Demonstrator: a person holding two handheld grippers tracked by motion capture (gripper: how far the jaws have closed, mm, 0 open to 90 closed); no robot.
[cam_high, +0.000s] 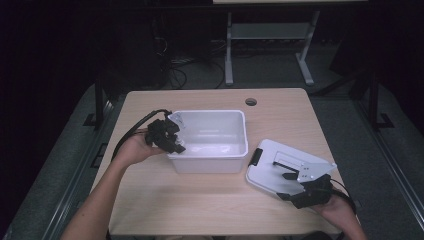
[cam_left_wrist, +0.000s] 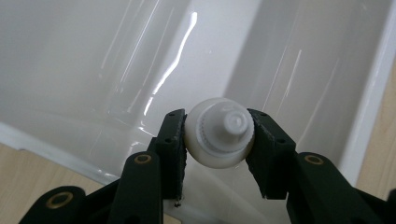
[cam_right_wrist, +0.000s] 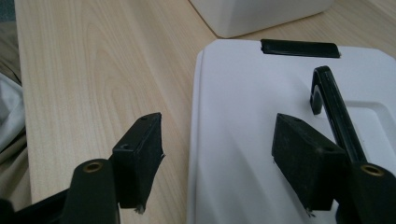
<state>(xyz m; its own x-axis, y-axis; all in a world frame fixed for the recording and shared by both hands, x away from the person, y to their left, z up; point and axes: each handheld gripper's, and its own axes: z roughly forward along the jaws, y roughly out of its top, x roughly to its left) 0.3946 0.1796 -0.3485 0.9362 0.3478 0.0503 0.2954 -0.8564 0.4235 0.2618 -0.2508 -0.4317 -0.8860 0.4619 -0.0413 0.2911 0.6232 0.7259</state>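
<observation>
The left gripper (cam_left_wrist: 218, 140) clenches a round, ridged white plastic cap (cam_left_wrist: 219, 137) over the glossy white bin (cam_high: 235, 150). The right gripper (cam_right_wrist: 217, 158) has its fingers (cam_right_wrist: 140, 154) spread, released, straddling the smooth white lid (cam_right_wrist: 243, 116) edge on the wooden bench (cam_right_wrist: 93, 70).

The white bottle (cam_left_wrist: 219, 133) between the left gripper's (cam_left_wrist: 218, 135) jaws shows its capped end alone; its body behind is hidden. Beyond the right gripper (cam_right_wrist: 217, 154), the lid (cam_right_wrist: 261, 116) runs off frame.

Glossy plastic bin (cam_high: 235, 150) (smooth); matt wood table (cam_high: 200, 200).
</observation>
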